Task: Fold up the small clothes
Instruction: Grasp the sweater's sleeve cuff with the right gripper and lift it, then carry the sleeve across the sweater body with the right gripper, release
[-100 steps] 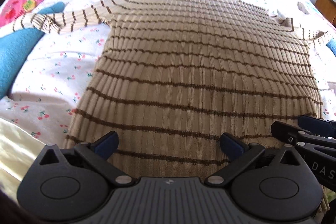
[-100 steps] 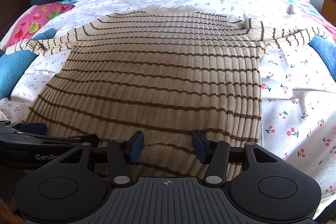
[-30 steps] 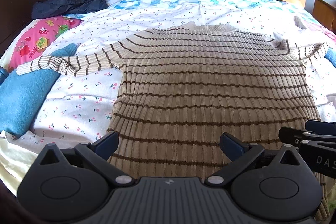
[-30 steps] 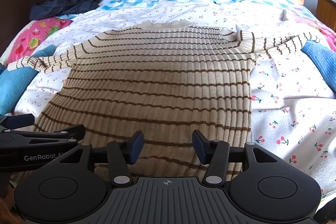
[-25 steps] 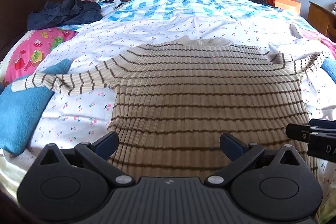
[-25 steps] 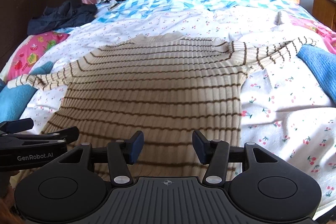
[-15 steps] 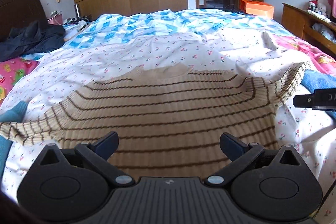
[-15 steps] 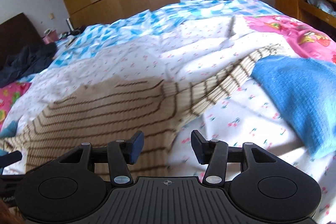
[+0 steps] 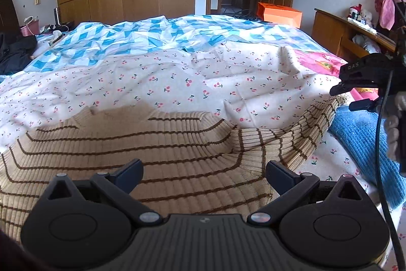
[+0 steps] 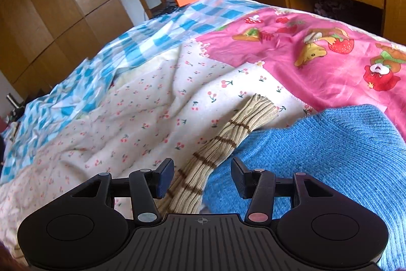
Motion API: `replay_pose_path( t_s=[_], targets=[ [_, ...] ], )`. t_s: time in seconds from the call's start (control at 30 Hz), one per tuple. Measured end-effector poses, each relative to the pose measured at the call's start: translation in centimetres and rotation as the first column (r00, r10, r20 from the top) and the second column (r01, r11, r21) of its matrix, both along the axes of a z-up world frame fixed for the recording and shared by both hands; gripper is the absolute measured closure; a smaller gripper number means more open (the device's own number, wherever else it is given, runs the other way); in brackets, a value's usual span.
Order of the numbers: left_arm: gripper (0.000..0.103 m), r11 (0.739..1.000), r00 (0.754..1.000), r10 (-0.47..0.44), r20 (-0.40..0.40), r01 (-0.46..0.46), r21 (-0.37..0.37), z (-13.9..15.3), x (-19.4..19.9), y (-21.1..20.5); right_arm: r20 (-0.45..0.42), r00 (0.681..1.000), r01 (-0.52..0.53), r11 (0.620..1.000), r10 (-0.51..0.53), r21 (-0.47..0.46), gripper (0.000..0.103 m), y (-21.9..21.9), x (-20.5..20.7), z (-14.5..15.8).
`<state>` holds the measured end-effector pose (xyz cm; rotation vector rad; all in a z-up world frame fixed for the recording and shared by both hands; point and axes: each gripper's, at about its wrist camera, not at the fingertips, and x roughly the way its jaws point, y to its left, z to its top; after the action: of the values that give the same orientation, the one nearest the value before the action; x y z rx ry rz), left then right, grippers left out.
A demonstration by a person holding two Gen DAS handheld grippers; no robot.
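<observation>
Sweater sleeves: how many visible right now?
1. The striped sweater shows only its right sleeve, running out beside the blue knit, between the open right gripper fingers. The left sleeve is out of frame.

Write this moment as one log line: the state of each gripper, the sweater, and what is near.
left gripper: open, over striped sweater | right gripper: open, sleeve between fingers, not gripped | blue knit beside sleeve | fold: not begun

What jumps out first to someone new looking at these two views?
The beige brown-striped sweater spread flat across the cherry-print bedsheet, filling the foreground of the left view. Next, its sleeve running between the open right tongs, lying along the edge of a bright blue knit. The left tongs hang open over the sweater's body.
</observation>
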<state>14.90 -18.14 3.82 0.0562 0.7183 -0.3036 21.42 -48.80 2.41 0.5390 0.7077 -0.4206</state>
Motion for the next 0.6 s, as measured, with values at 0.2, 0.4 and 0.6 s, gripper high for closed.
replay_pose_path(
  t_s=[0.2, 0.4, 0.6],
  targets=[
    [0.000, 1.000, 1.000, 0.008, -0.026, -0.009, -0.006, -0.3, 0.0, -0.4, -0.035, 0.998, 0.050, 0.991, -0.046, 0.122, 0.081, -3.0, 2.0, -2.3],
    [0.000, 0.999, 0.999, 0.023, -0.031, -0.023, -0.026, -0.2, -1.0, 1.5, 0.035, 0.999, -0.015, 0.995, 0.012, 0.098, 0.092, -1.6, 0.7, -0.6],
    [0.000, 0.995, 0.996, 0.090, 0.006, -0.090, -0.033, 0.3, -2.7, 6.6, 0.173, 0.955, -0.250, 0.968, 0.242, 0.028, 0.092, 6.8, -1.0, 4.5]
  ],
)
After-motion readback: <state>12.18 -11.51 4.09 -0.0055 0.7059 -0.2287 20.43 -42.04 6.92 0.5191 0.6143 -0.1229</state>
